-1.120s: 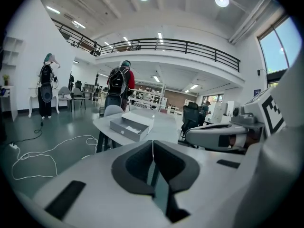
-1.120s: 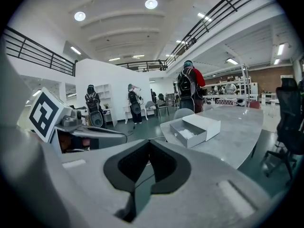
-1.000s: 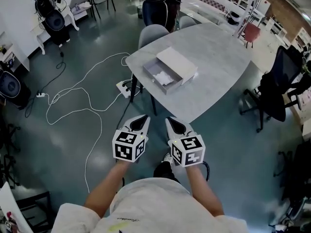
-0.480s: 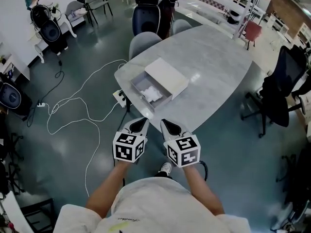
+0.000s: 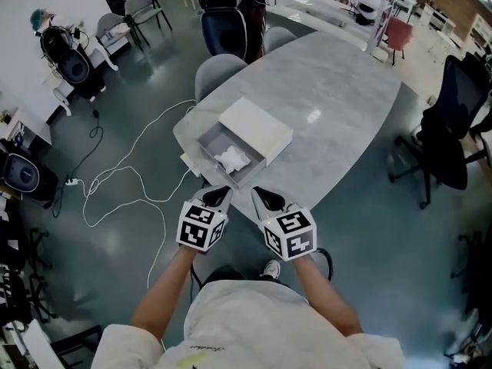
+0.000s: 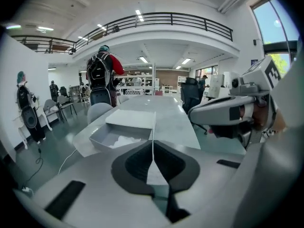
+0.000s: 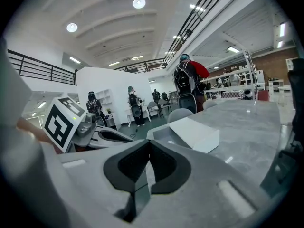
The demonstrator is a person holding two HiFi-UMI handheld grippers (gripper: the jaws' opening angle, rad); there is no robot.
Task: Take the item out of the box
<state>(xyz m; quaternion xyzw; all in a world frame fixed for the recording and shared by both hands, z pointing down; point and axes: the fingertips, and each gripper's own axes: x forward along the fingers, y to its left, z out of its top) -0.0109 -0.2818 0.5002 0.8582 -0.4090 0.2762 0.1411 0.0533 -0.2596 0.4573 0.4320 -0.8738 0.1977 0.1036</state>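
White cable (image 5: 115, 183) loops over the floor at left of frame. Your left gripper (image 5: 217, 197) sits low-centre, jaws pressed together w/ nothing btwn them. Just above it, mid-frame, the box (image 5: 244, 141) lies on the table (image 5: 338, 91) at its near-left corner, open end facing you. The white crumpled item (image 5: 231, 158) lies inside that open part. Your right gripper (image 5: 267, 198), beside the left, is closed too & empty. Both are apart from the box. Black chair (image 5: 446, 121) at far right.
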